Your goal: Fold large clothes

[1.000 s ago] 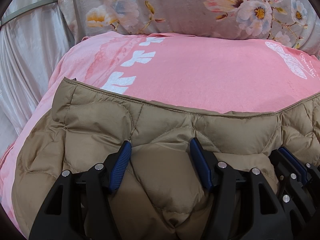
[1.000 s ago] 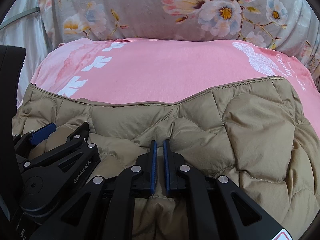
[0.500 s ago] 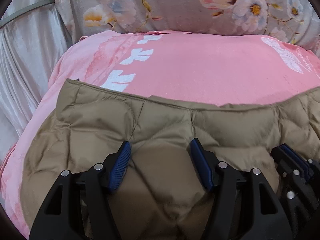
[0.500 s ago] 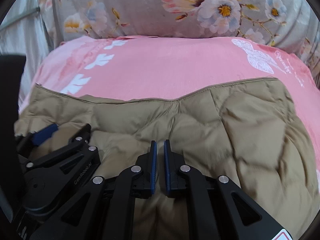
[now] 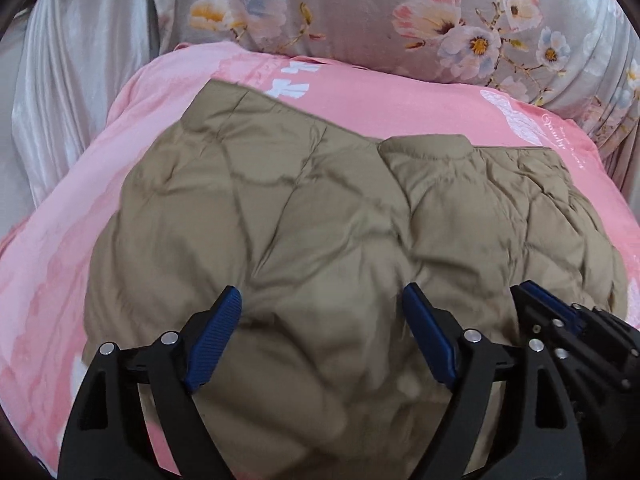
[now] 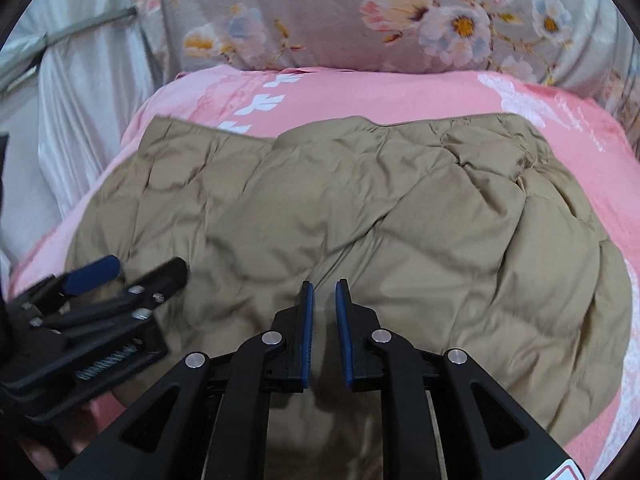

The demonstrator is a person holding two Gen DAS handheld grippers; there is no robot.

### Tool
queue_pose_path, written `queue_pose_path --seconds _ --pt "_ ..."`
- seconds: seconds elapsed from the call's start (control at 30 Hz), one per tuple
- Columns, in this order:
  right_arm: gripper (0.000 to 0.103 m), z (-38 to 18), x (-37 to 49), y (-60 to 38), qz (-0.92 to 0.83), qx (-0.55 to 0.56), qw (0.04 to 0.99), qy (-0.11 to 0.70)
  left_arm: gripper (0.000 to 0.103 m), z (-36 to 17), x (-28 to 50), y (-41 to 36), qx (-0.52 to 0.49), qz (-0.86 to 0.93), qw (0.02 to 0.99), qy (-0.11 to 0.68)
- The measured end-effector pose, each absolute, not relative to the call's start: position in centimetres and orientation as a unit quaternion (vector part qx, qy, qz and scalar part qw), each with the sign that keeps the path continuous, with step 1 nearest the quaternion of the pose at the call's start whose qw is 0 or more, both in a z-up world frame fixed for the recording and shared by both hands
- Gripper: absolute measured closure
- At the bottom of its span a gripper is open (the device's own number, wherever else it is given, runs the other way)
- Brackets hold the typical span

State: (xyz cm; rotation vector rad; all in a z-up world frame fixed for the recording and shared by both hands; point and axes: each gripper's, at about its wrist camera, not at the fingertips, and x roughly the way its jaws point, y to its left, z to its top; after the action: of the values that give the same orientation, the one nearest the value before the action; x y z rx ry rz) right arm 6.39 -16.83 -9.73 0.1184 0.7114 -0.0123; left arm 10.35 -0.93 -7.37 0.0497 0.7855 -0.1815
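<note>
A tan quilted puffer jacket (image 5: 320, 216) lies folded over on a pink bedsheet (image 5: 380, 100); it also shows in the right wrist view (image 6: 360, 216). My left gripper (image 5: 322, 320) is open wide above the jacket's near part, with nothing between its blue pads. My right gripper (image 6: 324, 300) hovers just above the jacket with a narrow gap between its pads and no fabric in it. The right gripper shows at the right edge of the left wrist view (image 5: 560, 320). The left gripper shows at the left of the right wrist view (image 6: 100, 292).
A grey floral pillow or cover (image 5: 400, 12) lies at the far end of the bed. A shiny white curtain (image 5: 72, 92) hangs at the left, with a grey bar (image 6: 88, 24) across it. The pink sheet (image 6: 380, 96) carries white prints.
Both grippers have risen and pulled back from the jacket. The right gripper's pads have parted slightly and let go of the fabric. The jacket's far edge now lies farther up the bed.
</note>
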Motion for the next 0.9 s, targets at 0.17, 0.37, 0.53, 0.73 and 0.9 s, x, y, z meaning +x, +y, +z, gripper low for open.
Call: queue_pose_path --seconds 0.17,0.37,0.53,0.73,0.9 --pt "0.089 -10.1 3.3 -14.4 -0.003 0.013 0.942 0.336 0.021 -6.7 7.0 4.4 -0.022 -0.074 0.920 0.384" --pt "0.089 -10.0 2.7 -14.4 0.023 0.049 0.932 0.360 0.011 -6.5 6.4 11.8 -0.124 0.023 0.911 0.393" --pt "0.089 -9.4 2.8 -14.8 0.038 0.082 0.926 0.366 0.011 -9.5 8.5 14.7 -0.249 -0.020 0.862 0.441" --pt "0.089 -10.4 3.6 -15.0 0.044 0.093 0.916 0.389 0.012 -9.9 9.9 13.6 -0.264 -0.049 0.855 0.445" --pt "0.089 -11.0 4.3 -14.9 0.049 0.089 0.914 0.393 0.052 -8.9 10.5 11.8 -0.265 -0.082 0.852 0.445"
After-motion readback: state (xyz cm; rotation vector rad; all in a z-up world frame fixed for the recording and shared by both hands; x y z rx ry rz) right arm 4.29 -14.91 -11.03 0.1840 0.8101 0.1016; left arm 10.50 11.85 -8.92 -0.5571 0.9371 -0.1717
